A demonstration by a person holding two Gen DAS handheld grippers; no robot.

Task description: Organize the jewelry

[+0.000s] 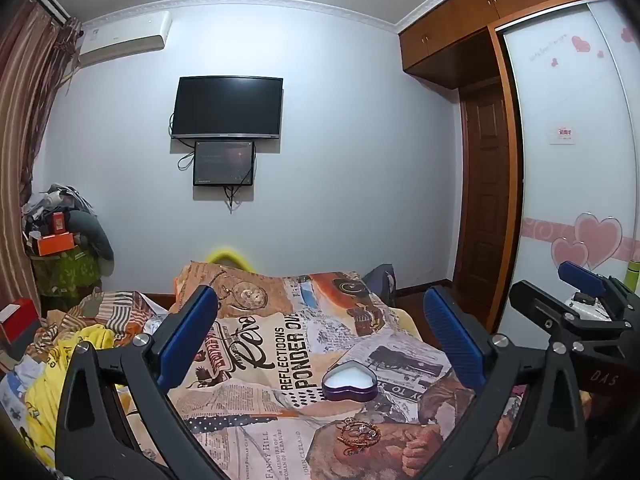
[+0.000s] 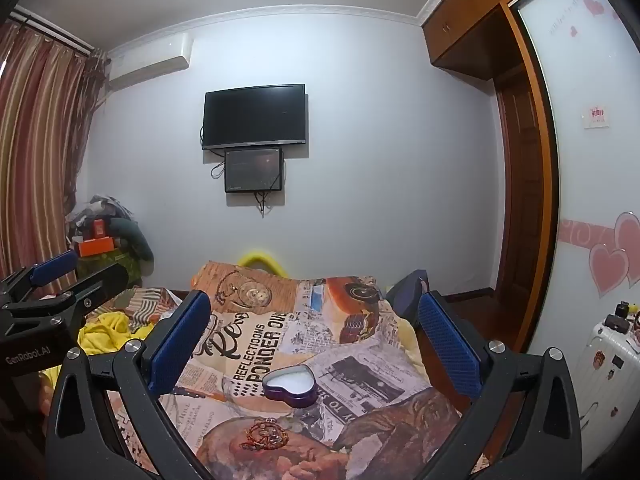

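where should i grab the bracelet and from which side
Pinch the bracelet across its rim from straight above. It lies flat in a loose reddish tangle on the blanket, so nothing stands up to catch from the side. It sits apart from the heart tin, on the near side, leaving room to descend. Both the left gripper and right gripper are open and empty; either likely reaches.
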